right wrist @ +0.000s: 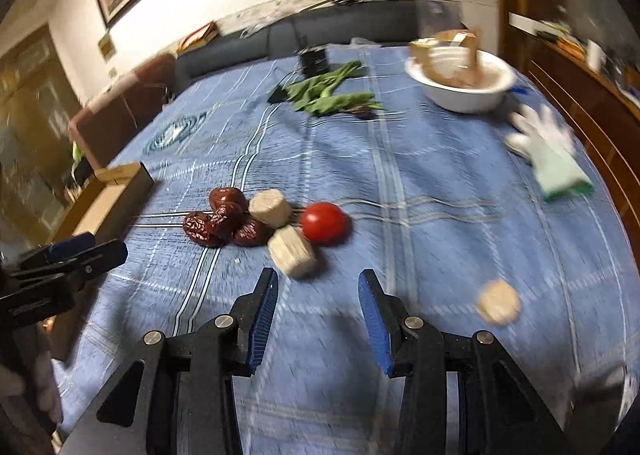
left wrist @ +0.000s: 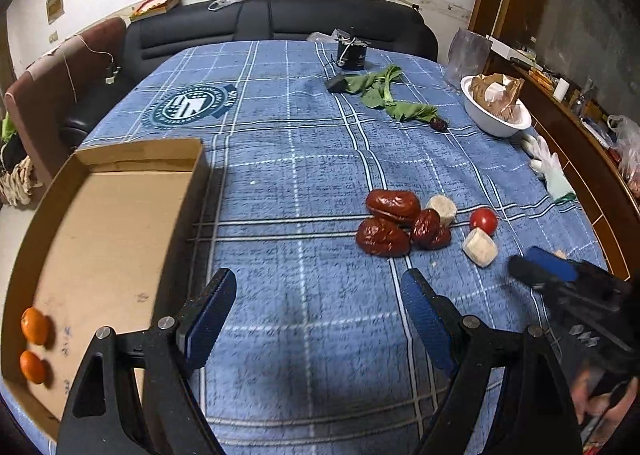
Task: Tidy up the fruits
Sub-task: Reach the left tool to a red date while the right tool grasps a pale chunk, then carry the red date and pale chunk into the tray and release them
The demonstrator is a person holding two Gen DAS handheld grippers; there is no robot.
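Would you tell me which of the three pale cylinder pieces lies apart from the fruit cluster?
The pale piece lying alone at the right, on bare cloth. The other two sit beside the dates and tomato.

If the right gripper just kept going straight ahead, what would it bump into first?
Probably the nearest beige block, or the bare blue tablecloth just beside it. The right gripper is open and empty. The tomato sits right behind that block. The picture is blurry, so depth is hard to judge.
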